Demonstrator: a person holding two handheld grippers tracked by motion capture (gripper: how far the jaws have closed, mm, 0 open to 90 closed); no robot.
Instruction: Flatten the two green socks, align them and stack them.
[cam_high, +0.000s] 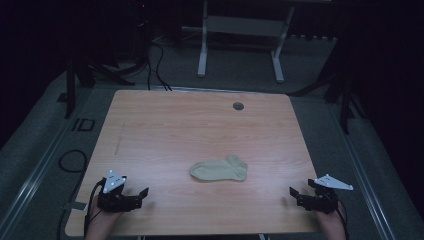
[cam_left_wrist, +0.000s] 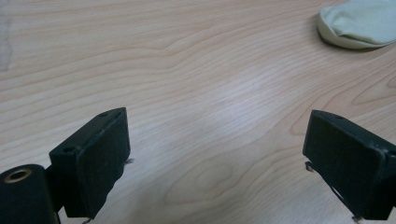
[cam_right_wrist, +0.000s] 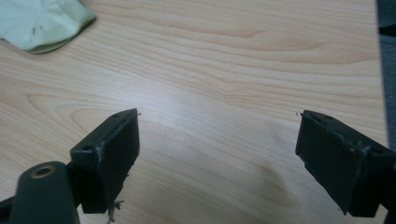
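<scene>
Both claws stand wide open and hold nothing: the left gripper rests at the near left corner of the table, the right gripper at the near right edge, each held in one hand of the person, the left hand and the right hand coming in from the bottom of the high view. Counted up, there are two grippers, one sock and one small round grey fitting set in the wood near the far edge. One pale green-beige sock lies flat on the table, a little nearer than its middle and between the two grippers, well apart from both. Its long axis runs across the table, left to right, tilted slightly so that the right end sits a touch farther away; which end is toe and which is cuff is hard to tell in the dim high view. Seen from the left gripper view, the left gripper has bare wood between its jaws and the sock lies far off at upper right; from the right gripper view, the right gripper likewise spans bare wood, with the sock at upper left.
</scene>
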